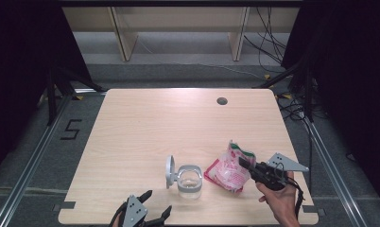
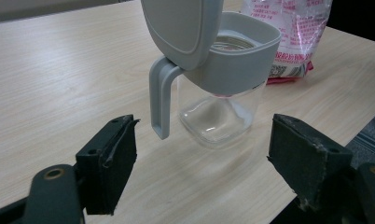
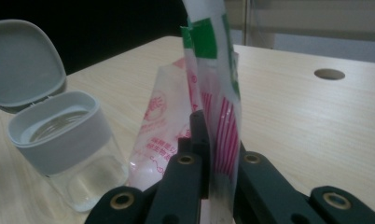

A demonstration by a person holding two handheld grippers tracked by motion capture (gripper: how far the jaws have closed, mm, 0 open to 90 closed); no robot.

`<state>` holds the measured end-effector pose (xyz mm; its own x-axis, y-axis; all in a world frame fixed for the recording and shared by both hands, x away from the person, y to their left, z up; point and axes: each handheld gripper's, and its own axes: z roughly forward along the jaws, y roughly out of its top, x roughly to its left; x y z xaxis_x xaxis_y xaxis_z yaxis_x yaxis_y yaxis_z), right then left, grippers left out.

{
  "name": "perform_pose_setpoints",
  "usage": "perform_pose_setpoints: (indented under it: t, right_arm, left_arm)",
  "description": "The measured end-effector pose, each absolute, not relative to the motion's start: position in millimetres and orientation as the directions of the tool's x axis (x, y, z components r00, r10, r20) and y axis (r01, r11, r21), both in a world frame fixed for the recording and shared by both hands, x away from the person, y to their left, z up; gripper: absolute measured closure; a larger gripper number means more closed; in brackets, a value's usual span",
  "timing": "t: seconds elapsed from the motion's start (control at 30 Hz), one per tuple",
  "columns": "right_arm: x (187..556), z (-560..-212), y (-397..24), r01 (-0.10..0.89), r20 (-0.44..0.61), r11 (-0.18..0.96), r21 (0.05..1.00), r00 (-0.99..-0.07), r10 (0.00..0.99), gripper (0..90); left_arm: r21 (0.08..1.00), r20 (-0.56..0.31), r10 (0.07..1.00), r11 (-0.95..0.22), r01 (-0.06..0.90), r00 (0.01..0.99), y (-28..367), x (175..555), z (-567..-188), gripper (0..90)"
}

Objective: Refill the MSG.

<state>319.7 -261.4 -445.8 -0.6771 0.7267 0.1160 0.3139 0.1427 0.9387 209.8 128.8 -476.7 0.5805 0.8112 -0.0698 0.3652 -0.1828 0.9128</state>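
A clear glass jar (image 1: pixel 189 180) with a grey collar and a flipped-up grey lid (image 1: pixel 170 171) stands near the table's front edge. In the left gripper view the jar (image 2: pixel 223 100) sits just ahead of my left gripper (image 2: pixel 202 156), whose jaws stand wide apart with nothing between them. The left gripper (image 1: pixel 155 208) lies at the front edge, below the jar. A red, white and green plastic bag (image 1: pixel 229 168) rests right of the jar. My right gripper (image 1: pixel 243 163) is shut on the bag (image 3: pixel 218 93), pinching its upper edge between the jaws.
The light wooden table (image 1: pixel 178 127) has a round cable hole (image 1: pixel 221 100) at its back right. The jar (image 3: pixel 64 144) stands close to the left of the bag. Cables and frame legs lie on the floor beyond the table's far edge.
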Motion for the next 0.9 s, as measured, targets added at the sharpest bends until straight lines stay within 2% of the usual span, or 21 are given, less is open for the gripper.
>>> perform_pose_setpoints:
  t: [0.07, 0.23, 0.3, 0.33, 0.43, 0.47, 0.57, 0.6, 0.73, 0.83, 0.87, 0.9]
  right_arm:
    - [320, -445, -260, 0.312, 0.133, 0.122, 0.942, -0.684, 0.718, 90.0]
    - [316, -435, -261, 0.282, 0.093, 0.155, 0.947, -0.701, 0.707, 90.0]
    - [313, -432, -258, 0.3, 0.127, 0.131, 0.945, -0.704, 0.699, 90.0]
    - [314, -431, -259, 0.275, 0.091, 0.158, 0.948, -0.713, 0.695, 90.0]
    - [312, -425, -256, 0.272, 0.084, 0.174, 0.946, -0.728, 0.681, 90.0]
    - [312, -421, -256, 0.238, 0.051, 0.189, 0.953, -0.737, 0.674, 90.0]
    - [309, -418, -253, 0.272, 0.078, 0.186, 0.944, -0.732, 0.677, 90.0]
    - [311, -417, -253, 0.242, 0.049, 0.199, 0.95, -0.742, 0.669, 90.0]
    - [310, -412, -251, 0.259, 0.061, 0.206, 0.944, -0.748, 0.661, 90.0]
    - [309, -410, -250, 0.251, 0.041, 0.22, 0.943, -0.739, 0.672, 90.0]
    - [311, -408, -252, 0.217, 0.001, 0.243, 0.945, -0.749, 0.662, 90.0]
    - [309, -408, -251, 0.235, 0.019, 0.238, 0.943, -0.749, 0.662, 90.0]
  left_arm:
    - [0.912, -0.07, 0.812, -0.183, 0.366, 0.58, 129, 210, -477, 22.5]
    - [0.912, -0.076, 0.814, -0.177, 0.37, 0.576, 129, 210, -477, 22.5]
    - [0.911, -0.073, 0.809, -0.185, 0.37, 0.584, 129, 210, -477, 22.5]
    - [0.91, -0.074, 0.812, -0.183, 0.372, 0.579, 128, 209, -477, 22.5]
    - [0.911, -0.077, 0.814, -0.177, 0.371, 0.576, 128, 210, -478, 22.4]
    - [0.91, -0.078, 0.815, -0.177, 0.374, 0.575, 128, 209, -479, 22.5]
    - [0.912, -0.064, 0.808, -0.191, 0.363, 0.586, 130, 210, -480, 22.4]
    - [0.912, -0.077, 0.81, -0.178, 0.369, 0.582, 130, 210, -481, 22.4]
    - [0.914, -0.065, 0.806, -0.188, 0.359, 0.588, 132, 211, -481, 22.5]
    - [0.916, -0.065, 0.806, -0.186, 0.356, 0.588, 132, 210, -481, 22.5]
    - [0.916, -0.066, 0.806, -0.186, 0.356, 0.588, 132, 210, -482, 22.5]
    - [0.913, -0.081, 0.813, -0.171, 0.37, 0.576, 131, 210, -482, 22.4]
